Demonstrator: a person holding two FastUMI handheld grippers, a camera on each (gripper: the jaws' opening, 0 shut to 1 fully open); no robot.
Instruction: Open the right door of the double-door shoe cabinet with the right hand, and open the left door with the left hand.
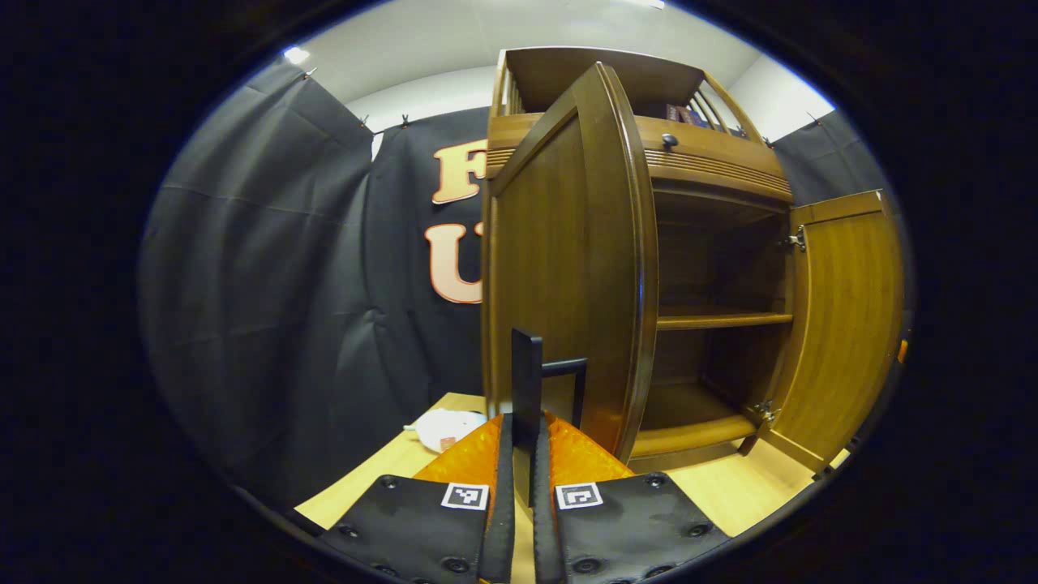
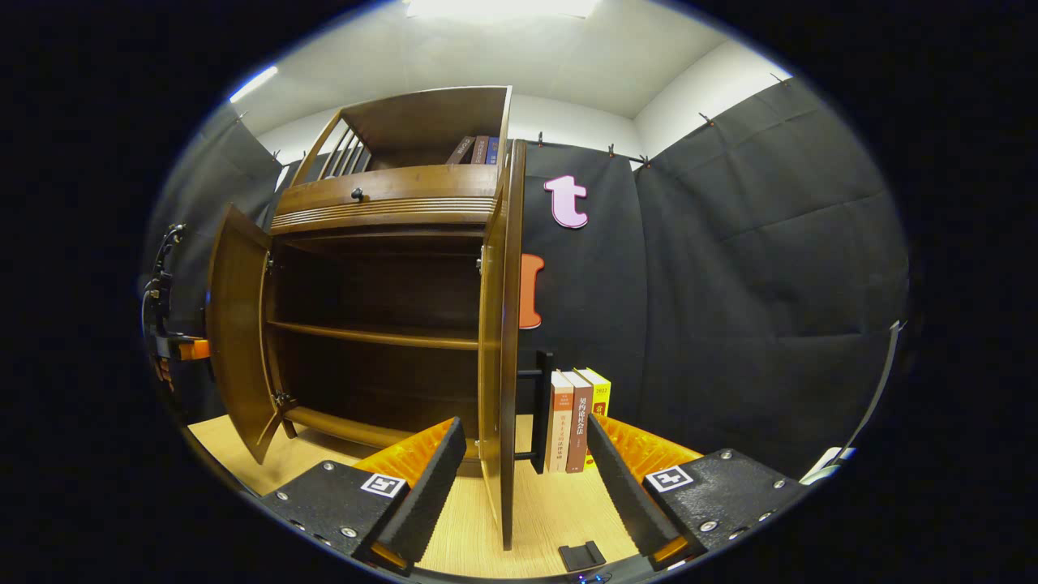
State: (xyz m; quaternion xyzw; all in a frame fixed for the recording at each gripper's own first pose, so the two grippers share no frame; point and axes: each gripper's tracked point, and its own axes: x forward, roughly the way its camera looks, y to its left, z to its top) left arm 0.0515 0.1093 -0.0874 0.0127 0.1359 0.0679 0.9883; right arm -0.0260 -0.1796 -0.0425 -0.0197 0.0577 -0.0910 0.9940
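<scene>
Cabinet (image 1: pixel 714 162) doors are stiff, hinged wood, best pulled by their slim bar handles. Left gripper view: left gripper (image 1: pixel 523 454) clamps narrow on the left door's handle (image 1: pixel 527 381), the door (image 1: pixel 568 268) swung out. Right gripper view: right gripper (image 2: pixel 523 458) gapes wide astride the open right door (image 2: pixel 499 341), unheld, its handle (image 2: pixel 542 410) beside the books (image 2: pixel 577 420).
</scene>
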